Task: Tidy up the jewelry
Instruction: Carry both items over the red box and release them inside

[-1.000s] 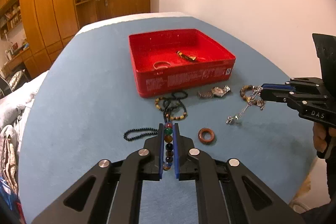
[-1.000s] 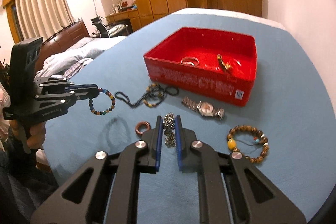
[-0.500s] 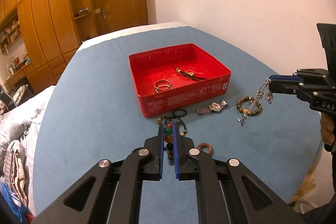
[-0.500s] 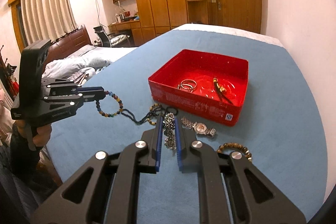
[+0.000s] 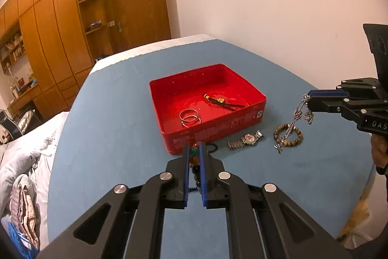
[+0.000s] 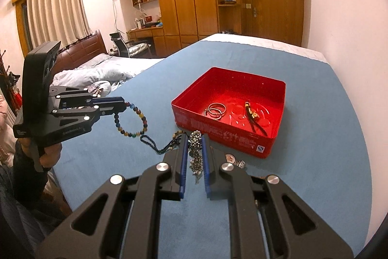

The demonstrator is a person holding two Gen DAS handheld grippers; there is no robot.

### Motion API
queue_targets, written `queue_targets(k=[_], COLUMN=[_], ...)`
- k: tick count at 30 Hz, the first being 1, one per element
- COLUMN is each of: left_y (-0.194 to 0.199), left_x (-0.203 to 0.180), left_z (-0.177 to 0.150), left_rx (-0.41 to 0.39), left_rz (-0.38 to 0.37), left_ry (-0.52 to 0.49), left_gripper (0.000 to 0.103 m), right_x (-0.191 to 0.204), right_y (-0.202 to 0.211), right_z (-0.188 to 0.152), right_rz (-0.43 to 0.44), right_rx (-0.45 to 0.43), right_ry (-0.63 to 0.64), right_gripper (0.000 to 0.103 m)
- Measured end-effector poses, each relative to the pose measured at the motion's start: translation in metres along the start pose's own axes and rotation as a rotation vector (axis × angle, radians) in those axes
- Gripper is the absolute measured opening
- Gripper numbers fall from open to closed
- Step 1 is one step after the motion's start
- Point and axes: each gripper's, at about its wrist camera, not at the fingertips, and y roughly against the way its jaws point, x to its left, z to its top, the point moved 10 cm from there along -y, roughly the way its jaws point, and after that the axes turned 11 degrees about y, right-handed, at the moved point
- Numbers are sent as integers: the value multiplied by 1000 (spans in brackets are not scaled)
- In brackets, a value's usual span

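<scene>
The multicoloured bead bracelet [image 6: 132,119] hangs as a loop, clamped in the left gripper [image 5: 194,152], left of the red tin [image 5: 213,128]. The silver chain [image 5: 294,118] dangles vertically, pinched by the right gripper [image 6: 195,141], marked "DAS", above the brown bead bracelet [image 5: 288,135].

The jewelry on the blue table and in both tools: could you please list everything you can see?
Red tray: one, on the blue table.
Silver rings: two, in tray.
Gold-and-black pendant cord: one, in tray.
Watch: one, silver, on table before tray.
Brown bead bracelet: one, on table right of watch.
Dark bead strand: one, on table.
Left tool: shut on multicoloured bead bracelet.
Right tool: shut on silver chain.
</scene>
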Motion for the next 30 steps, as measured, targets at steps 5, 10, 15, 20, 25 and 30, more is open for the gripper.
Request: queue_targets(k=[5, 10, 15, 20, 25, 30], left_y=[-2, -6, -12, -20, -32, -45], left_x=[2, 4, 7, 13, 19, 19], left_z=[11, 20, 33, 52, 70, 87], left_rx=[-13, -22, -28, -38, -39, -37], left_rz=[4, 13, 21, 34, 34, 27], left_ry=[-7, -11, -22, -29, -33, -39], left_gripper=[7, 7, 7, 7, 7, 7], right_x=[-4, -8, -14, -22, -35, -48], right_y=[-1, -3, -7, -9, -16, -24], right_z=[5, 15, 23, 35, 49, 60], right_rz=[1, 2, 4, 3, 3, -6], right_rx=[0, -6, -10, -21, -26, -26], right_ry=[1, 0, -1, -2, -8, -9], right_gripper=[10, 10, 10, 10, 10, 10])
